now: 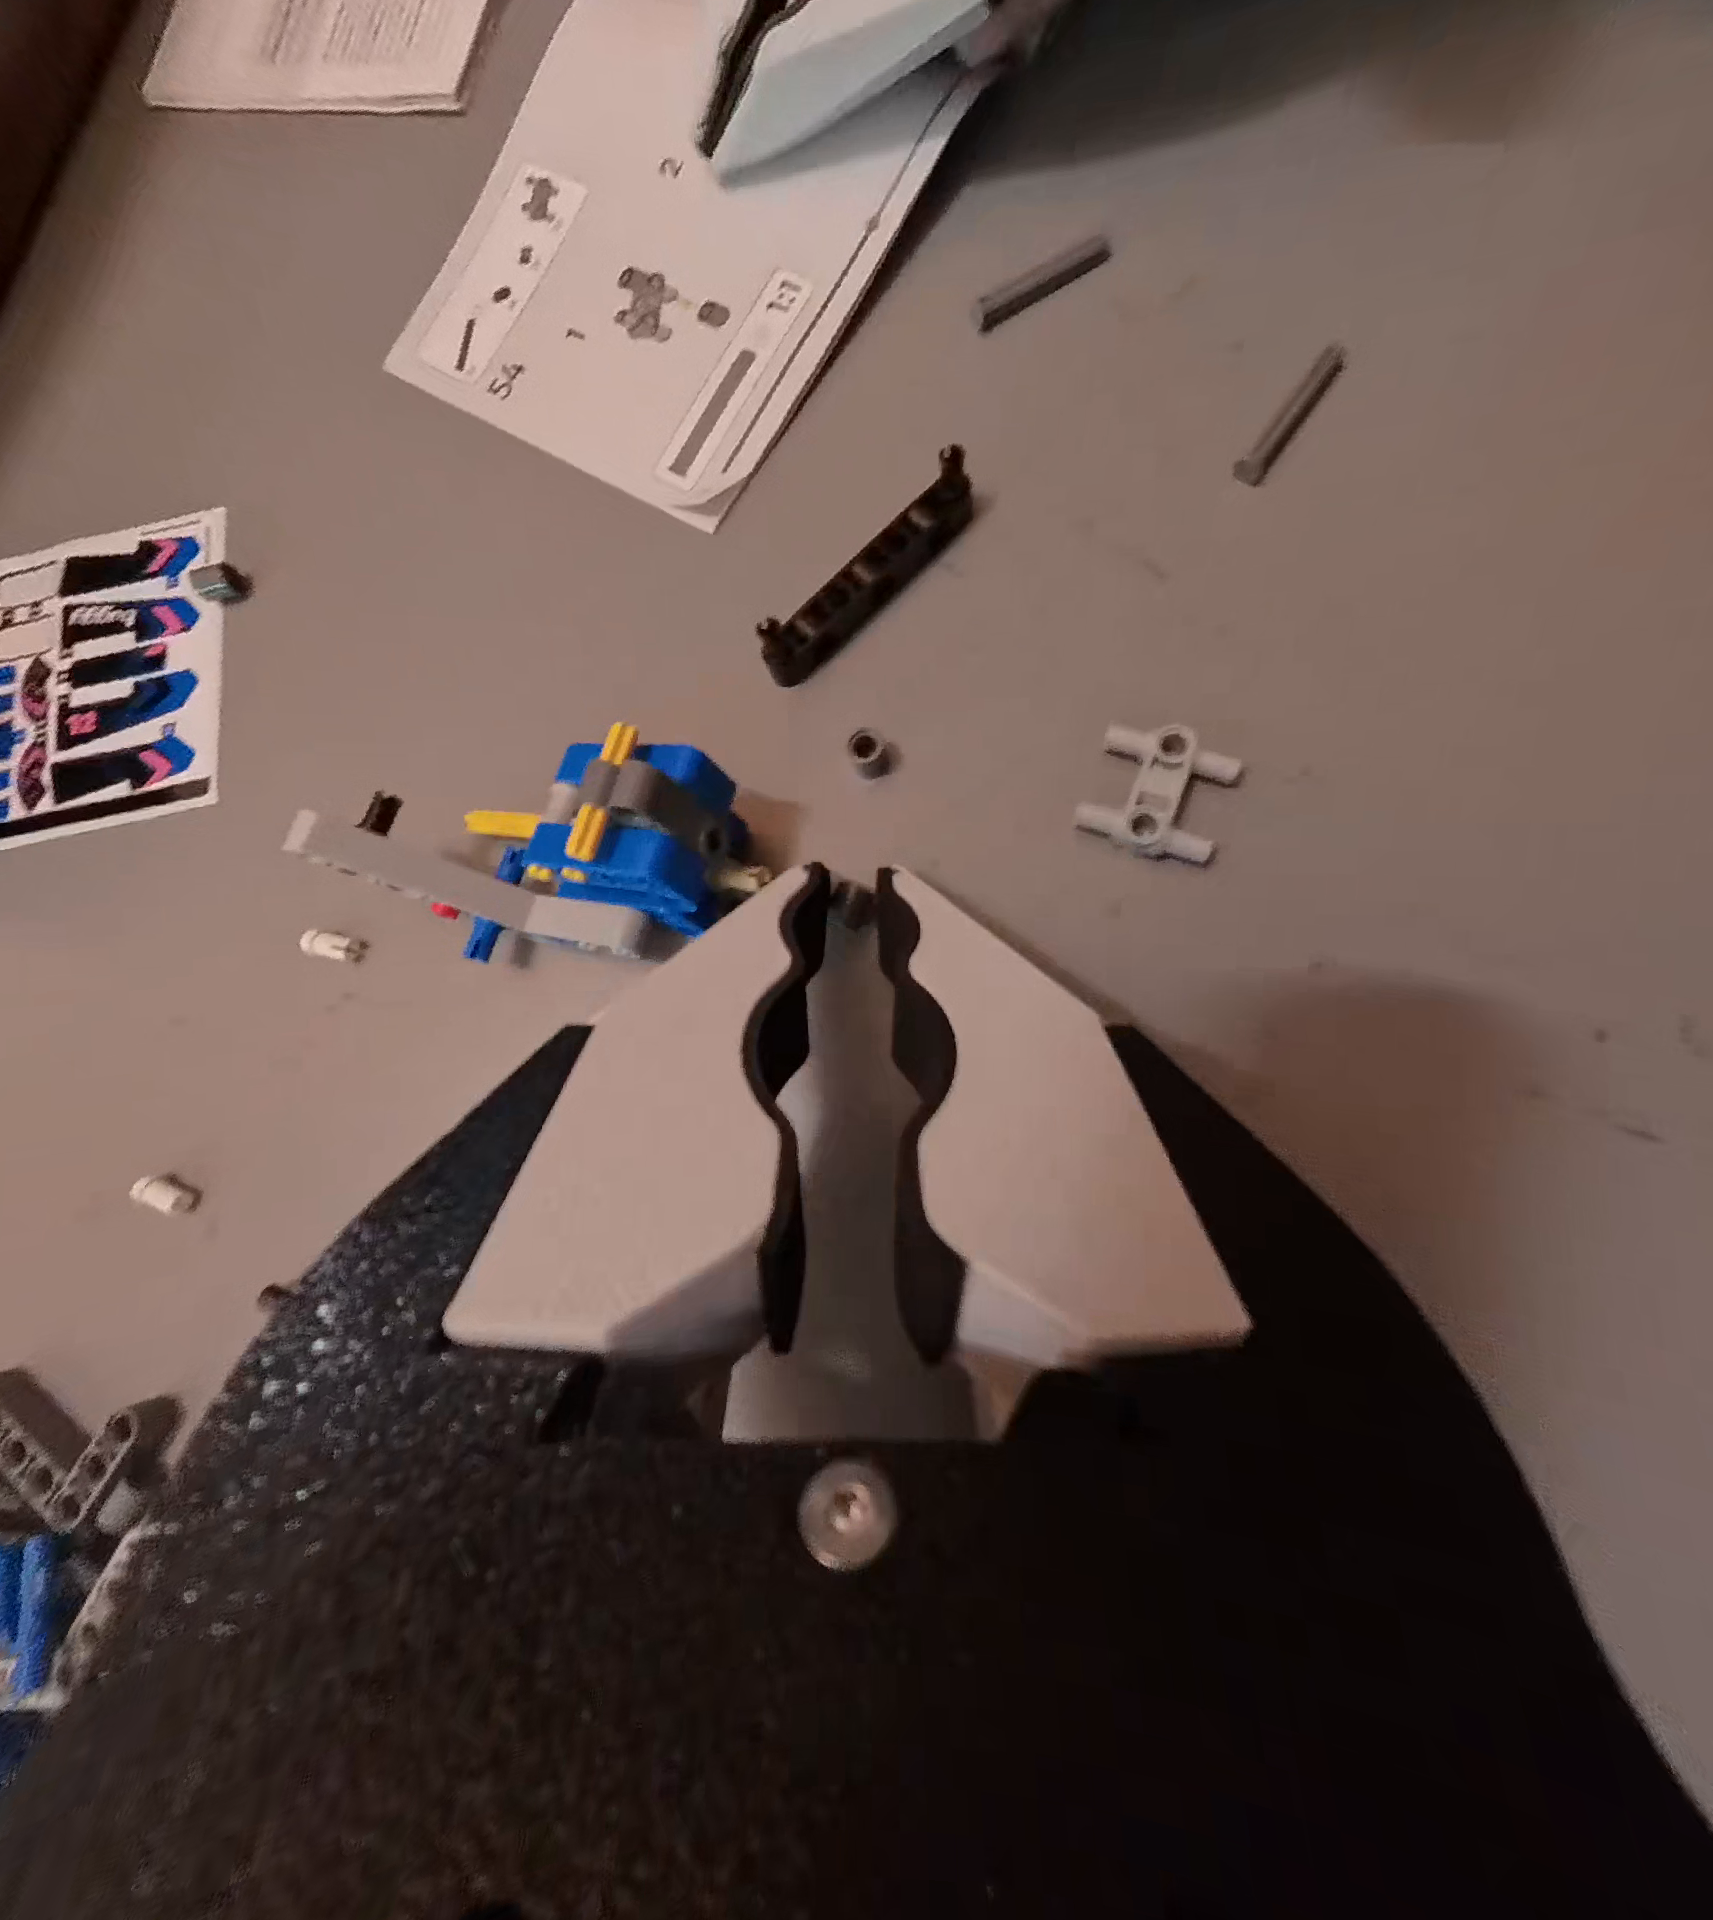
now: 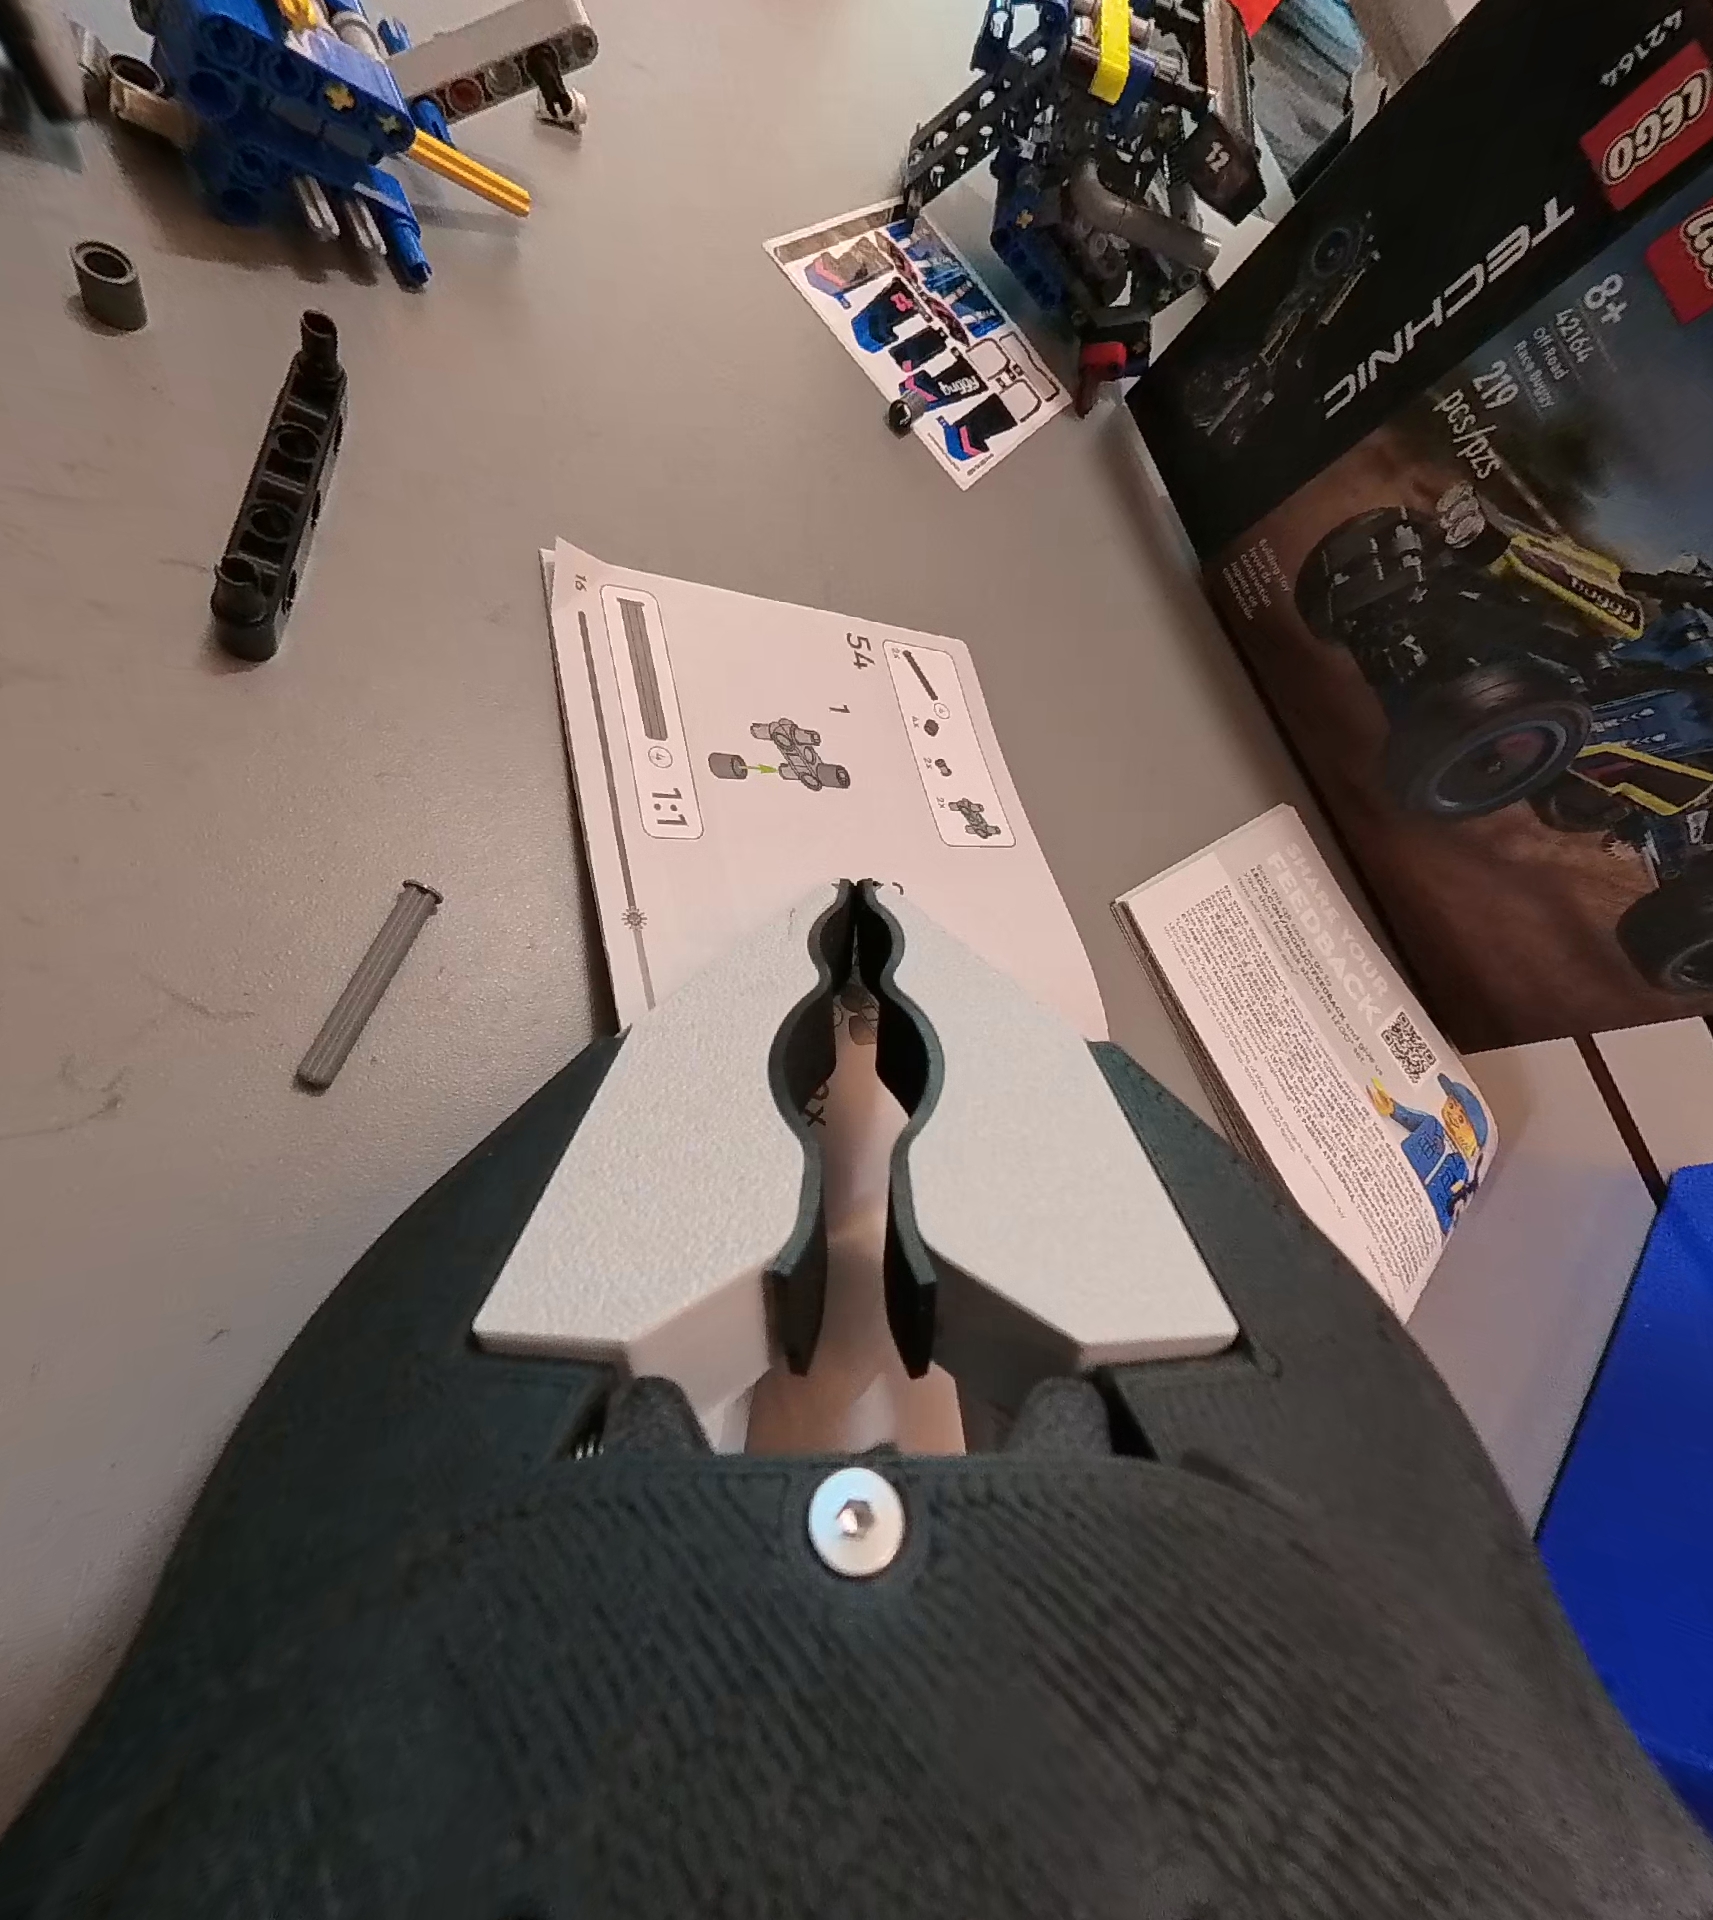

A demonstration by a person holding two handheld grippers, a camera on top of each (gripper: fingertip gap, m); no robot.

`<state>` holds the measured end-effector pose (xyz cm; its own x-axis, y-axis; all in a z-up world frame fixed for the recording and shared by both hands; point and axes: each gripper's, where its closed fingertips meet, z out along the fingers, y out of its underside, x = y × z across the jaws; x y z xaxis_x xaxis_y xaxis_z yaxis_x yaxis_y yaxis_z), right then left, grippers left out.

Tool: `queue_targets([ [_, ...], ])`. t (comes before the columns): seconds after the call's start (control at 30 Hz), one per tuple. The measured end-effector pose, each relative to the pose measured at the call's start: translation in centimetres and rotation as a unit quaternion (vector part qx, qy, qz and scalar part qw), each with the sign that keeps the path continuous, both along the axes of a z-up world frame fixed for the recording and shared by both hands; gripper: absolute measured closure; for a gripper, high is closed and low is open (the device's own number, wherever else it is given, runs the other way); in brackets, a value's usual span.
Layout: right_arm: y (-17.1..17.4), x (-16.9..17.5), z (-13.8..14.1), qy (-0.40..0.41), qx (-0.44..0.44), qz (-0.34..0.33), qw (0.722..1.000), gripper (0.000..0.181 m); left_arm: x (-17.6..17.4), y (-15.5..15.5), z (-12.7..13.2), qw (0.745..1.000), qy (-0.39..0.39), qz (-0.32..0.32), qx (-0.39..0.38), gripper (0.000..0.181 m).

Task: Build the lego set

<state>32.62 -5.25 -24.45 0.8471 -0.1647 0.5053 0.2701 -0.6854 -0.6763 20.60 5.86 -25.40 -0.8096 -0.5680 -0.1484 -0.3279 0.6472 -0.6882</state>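
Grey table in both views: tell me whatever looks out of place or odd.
Nothing is damaged or spilled. One oddity: a small grey piece sits on the corner of the blue-and-black sticker sheet rather than the grey table. Other parts just lie scattered.

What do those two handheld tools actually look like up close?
Both look alike: the left tool and right tool each have two pale grey wedge-shaped fingers with wavy black inner pads, mounted on a broad, black, rough-textured body with one silver screw. No cables or sleeves show.
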Motion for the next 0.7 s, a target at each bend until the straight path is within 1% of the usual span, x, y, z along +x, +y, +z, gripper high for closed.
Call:
queue_targets([
  [0.07,0.0,0.0,0.0,0.000,0.000,0.000,1.000,0.181,0.1,0.3,0.4,1.000,-0.010,0.003,-0.007,0.173],
  [0.2,0.0,0.0,0.0,-0.001,0.000,0.000,1.000,0.181,0.1,1.2,2.0,0.999,-0.025,0.011,-0.047,0.168],
  [0.3,0.0,0.0,0.0,-0.001,0.000,0.000,1.000,0.181,0.7,2.7,3.2,0.996,-0.065,0.015,-0.051,0.166],
  [0.37,0.0,0.0,0.0,-0.001,0.000,0.000,1.000,0.181,1.5,4.1,4.3,0.992,-0.108,0.027,-0.052,0.166],
  [0.4,0.0,0.0,0.0,-0.001,0.000,0.000,1.000,0.181,2.1,5.1,5.3,0.987,-0.148,0.040,-0.055,0.166],
  [0.47,0.0,0.0,0.0,-0.002,0.000,0.000,1.000,0.181,3.4,7.9,7.5,0.966,-0.234,0.095,-0.058,0.166],
  [0.53,0.0,0.0,0.0,-0.003,0.000,0.000,1.000,0.181,4.0,10.6,9.2,0.946,-0.274,0.157,-0.068,0.165],
  [0.6,0.0,0.0,0.0,-0.002,0.000,0.000,1.000,0.181,4.3,13.0,10.4,0.926,-0.302,0.211,-0.075,0.155],
  [0.63,0.0,0.0,0.0,-0.001,0.000,0.000,1.000,0.181,4.4,13.8,10.8,0.918,-0.316,0.226,-0.076,0.148],
  [0.7,0.0,0.0,0.0,-0.001,0.000,0.000,1.000,0.181,4.3,14.9,11.7,0.904,-0.343,0.245,-0.070,0.127],
])
